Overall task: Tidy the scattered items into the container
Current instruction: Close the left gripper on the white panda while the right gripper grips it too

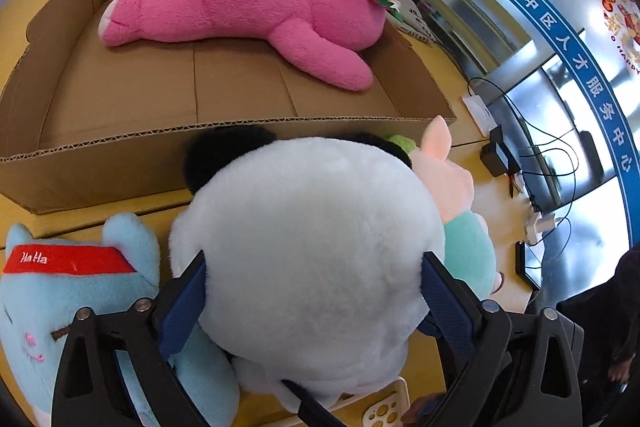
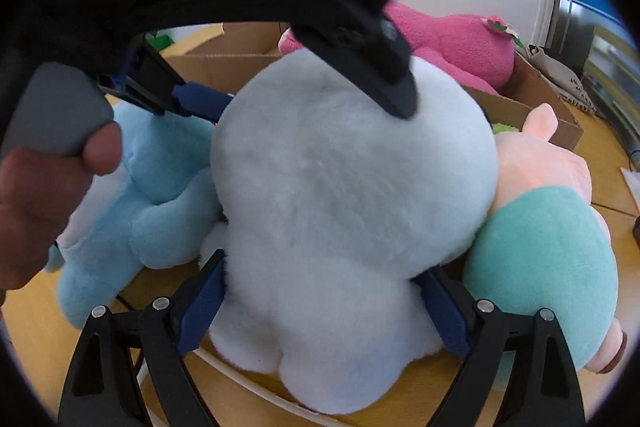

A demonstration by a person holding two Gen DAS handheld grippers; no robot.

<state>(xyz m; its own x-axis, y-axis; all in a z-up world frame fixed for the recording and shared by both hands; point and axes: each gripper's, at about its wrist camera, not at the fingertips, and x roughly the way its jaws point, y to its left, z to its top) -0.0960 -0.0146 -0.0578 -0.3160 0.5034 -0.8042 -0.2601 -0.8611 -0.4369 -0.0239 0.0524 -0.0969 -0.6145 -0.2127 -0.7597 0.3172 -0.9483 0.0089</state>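
Both the left gripper (image 1: 312,303) and right gripper (image 2: 320,307) have their jaws clenched on a white plush panda (image 1: 308,251) on the counter (image 1: 492,187), beside a cardboard box (image 1: 160,163).

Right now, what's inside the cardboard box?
One big pink plush toy lies on its side along the far wall of the brown cardboard box; the rest of the floor in view is bare. The white plush panda hides the near right corner.
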